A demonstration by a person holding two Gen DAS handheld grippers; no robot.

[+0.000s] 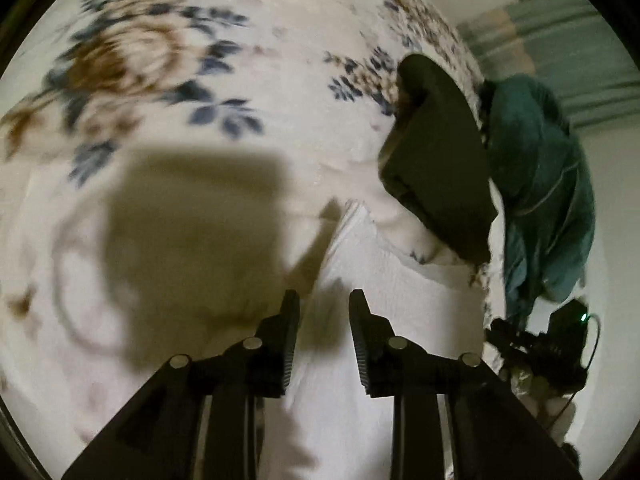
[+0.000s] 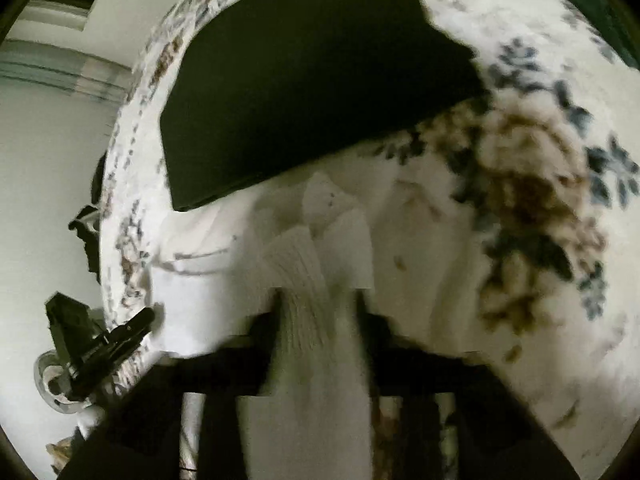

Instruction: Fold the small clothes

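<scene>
I see a white bedspread [image 1: 280, 92] printed with brown roses and navy-blue leaves. On it lies a folded dark, near-black garment [image 2: 312, 92] and a white ribbed cloth [image 2: 308, 276]. A teal garment [image 1: 540, 184] hangs at the bed's edge. Both grippers are black, with silver rivets.

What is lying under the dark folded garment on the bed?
The dark folded garment lies on the floral bedsheet, beyond the white garment in the right claw. Anything beneath its middle is covered.
</scene>
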